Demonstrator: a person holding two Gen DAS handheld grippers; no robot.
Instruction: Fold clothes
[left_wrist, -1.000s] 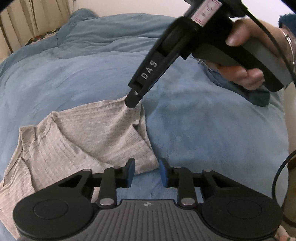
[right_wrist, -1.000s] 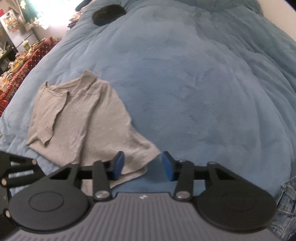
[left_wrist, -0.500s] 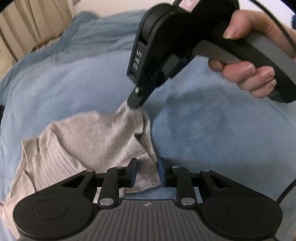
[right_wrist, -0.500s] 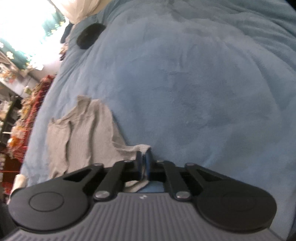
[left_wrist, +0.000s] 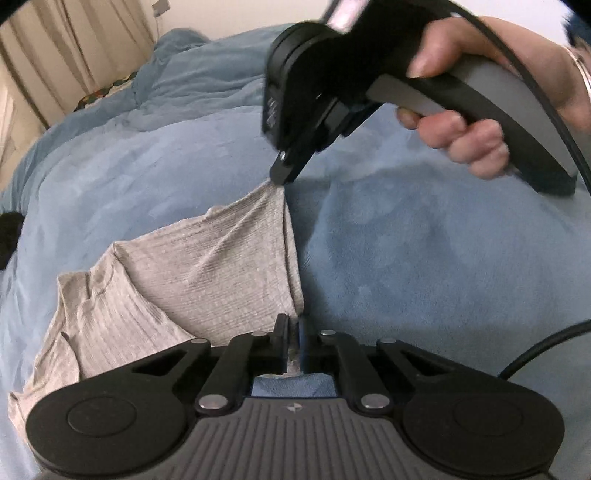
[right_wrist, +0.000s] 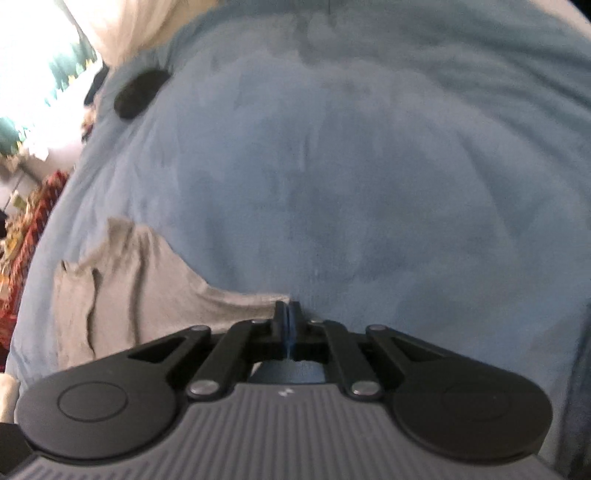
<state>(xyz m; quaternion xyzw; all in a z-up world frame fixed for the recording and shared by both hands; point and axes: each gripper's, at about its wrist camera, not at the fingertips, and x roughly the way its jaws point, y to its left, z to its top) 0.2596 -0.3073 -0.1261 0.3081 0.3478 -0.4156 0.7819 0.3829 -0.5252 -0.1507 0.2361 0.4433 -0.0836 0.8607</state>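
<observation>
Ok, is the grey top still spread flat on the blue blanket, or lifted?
Partly lifted. The grey top has one corner pinched up by the right gripper and another by the left gripper; the rest lies rumpled on the blue blanket.

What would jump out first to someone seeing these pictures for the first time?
A grey ribbed top lies on a blue blanket, pulled into a taut peak. The right gripper, in a person's hand, pinches one corner at that peak, while the left gripper is shut on the near corner of the same edge.
</observation>
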